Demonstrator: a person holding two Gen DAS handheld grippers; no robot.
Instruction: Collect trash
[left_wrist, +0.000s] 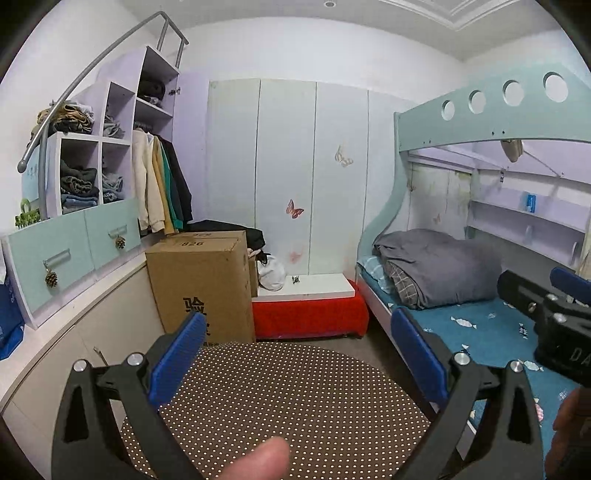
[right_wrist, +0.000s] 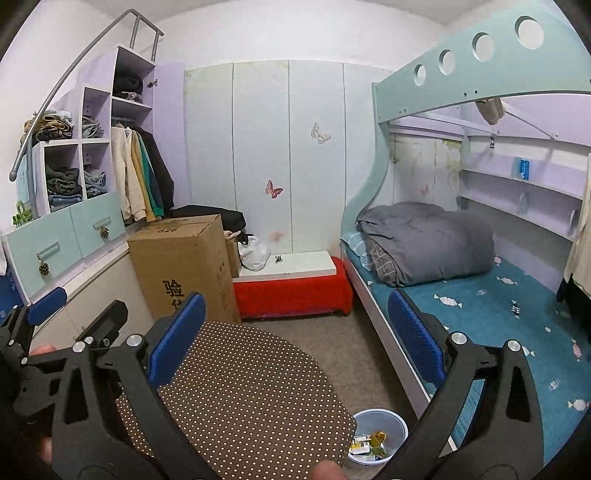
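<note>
Left wrist view: my left gripper (left_wrist: 298, 350) hangs over a round dotted stool (left_wrist: 280, 402), jaws spread wide, nothing between them.
Right wrist view: my right gripper (right_wrist: 296, 334) hangs over the same stool, jaws spread wide, holding nothing.
Room: carton (left_wrist: 201, 284) far left, red bench (left_wrist: 310, 317) far centre, bunk bed (right_wrist: 480, 302) right with a grey duvet (right_wrist: 424, 243).
Trash: scraps lie in a bin (right_wrist: 378, 435) on the near floor, just right of the stool, touched by neither gripper.

Black plastic grippers w/ blue ribbed fingers (left_wrist: 181, 350), silver screws (left_wrist: 135, 359), bare skin thumb (left_wrist: 258, 459).
</note>
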